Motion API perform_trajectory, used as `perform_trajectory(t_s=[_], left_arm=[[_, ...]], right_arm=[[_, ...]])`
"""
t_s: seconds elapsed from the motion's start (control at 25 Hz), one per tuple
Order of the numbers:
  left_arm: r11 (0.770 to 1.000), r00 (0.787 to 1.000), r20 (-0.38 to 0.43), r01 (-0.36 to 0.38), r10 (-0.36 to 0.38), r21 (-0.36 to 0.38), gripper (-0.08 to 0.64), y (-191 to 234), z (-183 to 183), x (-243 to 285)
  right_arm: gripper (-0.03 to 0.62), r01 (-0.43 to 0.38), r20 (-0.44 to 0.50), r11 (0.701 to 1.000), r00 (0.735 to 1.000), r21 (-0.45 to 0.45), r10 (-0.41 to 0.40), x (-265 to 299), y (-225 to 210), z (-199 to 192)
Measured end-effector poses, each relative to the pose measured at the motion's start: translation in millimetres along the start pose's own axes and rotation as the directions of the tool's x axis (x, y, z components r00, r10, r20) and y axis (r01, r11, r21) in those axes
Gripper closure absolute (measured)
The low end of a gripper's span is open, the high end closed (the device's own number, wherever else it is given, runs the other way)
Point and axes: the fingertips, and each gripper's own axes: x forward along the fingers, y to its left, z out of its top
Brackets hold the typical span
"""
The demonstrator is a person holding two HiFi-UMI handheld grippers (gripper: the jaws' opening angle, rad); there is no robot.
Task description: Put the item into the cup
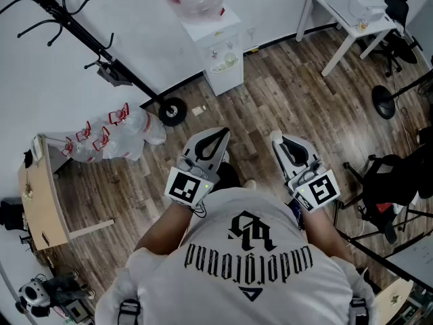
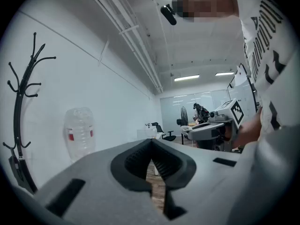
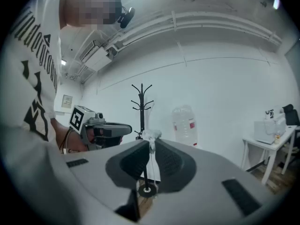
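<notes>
I see no cup in any view. In the head view both grippers are held close to the person's chest, above the wood floor, and point towards the white wall. My left gripper [image 1: 224, 133] [image 2: 151, 143] is shut with its tips touching and nothing between them. My right gripper [image 1: 276, 139] [image 3: 151, 142] is shut on a small crumpled white item [image 3: 151, 135], pinched at the very tips. Each gripper shows from the side in the other's view: the right gripper [image 2: 211, 128] and the left gripper [image 3: 105, 129].
A white water dispenser [image 1: 216, 46] with a clear bottle [image 3: 184, 124] stands against the wall ahead. A black coat rack [image 1: 88, 39] rises to the left, above plastic bags [image 1: 115, 137]. A wooden desk [image 1: 42, 195] is far left, a white table [image 1: 352, 19] and chairs [image 1: 392, 181] to the right.
</notes>
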Motion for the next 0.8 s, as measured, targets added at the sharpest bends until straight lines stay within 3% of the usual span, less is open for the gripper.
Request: perform_trajectory(t_s=[0.48,0.8], left_arm=[[1.0,1.0,-0.005,0.009,-0.009,-0.018,0.554,26.9,-5.7,21.1],[0.999,1.0,-0.007,0.004,-0.004,-0.033,0.554,79.6,-15.8,38.4]], right_arm=[[0.546,0.002,0.005,1.0,1.0,0.004,-0.002,24.6,-16.5,1.7],[0.546,0.001,-0.006,1.0,1.0,0.013,0.0,76.0,-36.6,-2.0]])
